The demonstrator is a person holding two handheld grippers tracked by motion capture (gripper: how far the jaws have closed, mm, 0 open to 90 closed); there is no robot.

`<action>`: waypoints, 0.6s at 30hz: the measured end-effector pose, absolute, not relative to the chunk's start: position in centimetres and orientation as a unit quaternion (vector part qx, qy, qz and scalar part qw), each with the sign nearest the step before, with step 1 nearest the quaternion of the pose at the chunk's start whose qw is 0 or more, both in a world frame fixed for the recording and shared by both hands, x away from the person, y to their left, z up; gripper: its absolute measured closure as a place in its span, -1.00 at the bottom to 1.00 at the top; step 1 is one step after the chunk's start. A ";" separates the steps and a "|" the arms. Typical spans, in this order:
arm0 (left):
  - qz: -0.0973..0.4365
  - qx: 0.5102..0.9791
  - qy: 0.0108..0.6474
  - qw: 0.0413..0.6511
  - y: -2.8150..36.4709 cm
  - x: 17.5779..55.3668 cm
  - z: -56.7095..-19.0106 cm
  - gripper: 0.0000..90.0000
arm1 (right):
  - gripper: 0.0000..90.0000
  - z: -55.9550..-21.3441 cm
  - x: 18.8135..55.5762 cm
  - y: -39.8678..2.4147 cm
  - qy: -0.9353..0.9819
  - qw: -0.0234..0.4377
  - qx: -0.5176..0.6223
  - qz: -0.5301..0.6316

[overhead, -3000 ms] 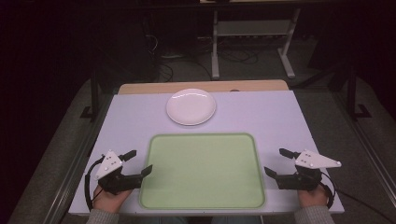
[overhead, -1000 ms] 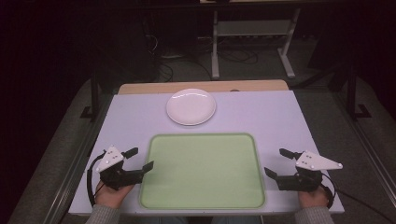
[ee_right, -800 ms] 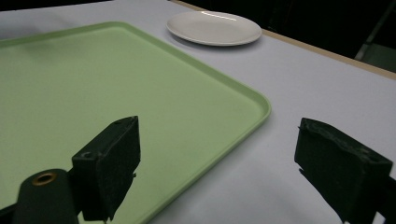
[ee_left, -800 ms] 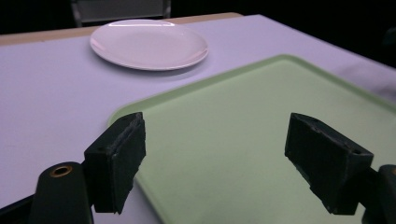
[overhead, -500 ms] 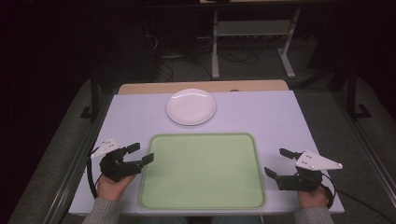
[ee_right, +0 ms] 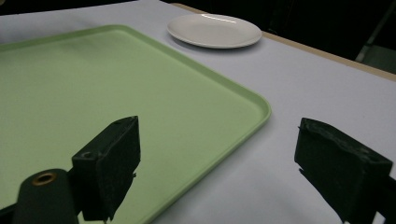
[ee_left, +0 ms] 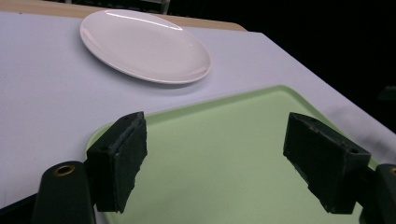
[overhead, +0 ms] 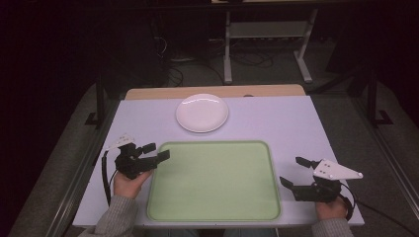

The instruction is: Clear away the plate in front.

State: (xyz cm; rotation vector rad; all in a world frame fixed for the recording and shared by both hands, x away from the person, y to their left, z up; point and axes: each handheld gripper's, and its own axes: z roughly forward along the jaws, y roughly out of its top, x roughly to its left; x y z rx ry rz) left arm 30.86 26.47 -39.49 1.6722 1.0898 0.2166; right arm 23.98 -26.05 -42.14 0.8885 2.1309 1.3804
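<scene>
The plate (overhead: 202, 112) near the table's far edge looks like glazed ceramic — white, smooth and glossy, with a bright streak of light on its rim. The tray (overhead: 215, 180) is pale green plastic, smooth with a dull sheen. The table (overhead: 286, 123) has a matt, pale lilac covering; bare wood shows along its far edge. The fingers (ee_left: 119, 163) carry black pads — rough, matt and pitted.

Empty pale-green tray (overhead: 215, 180) lies flat near white plate (overhead: 202, 112).
</scene>
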 end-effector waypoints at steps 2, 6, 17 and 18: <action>0.086 0.699 0.461 0.540 26.3 31.2 -39.5 -0.54 | -0.70 -42.1 24.0 -26.0 0.772 0.224 0.322 0.501; 0.081 0.693 0.471 0.540 25.9 32.7 -39.4 -0.52 | -0.70 -42.1 24.0 -26.0 0.772 0.223 0.321 0.502; 0.083 0.692 0.482 0.530 24.2 36.7 -37.9 -0.50 | -0.70 -42.1 24.1 -26.2 0.769 0.222 0.322 0.505; 0.082 0.693 0.482 0.530 24.0 37.1 -37.6 -0.50 | -0.70 -42.1 24.1 -26.2 0.768 0.222 0.322 0.507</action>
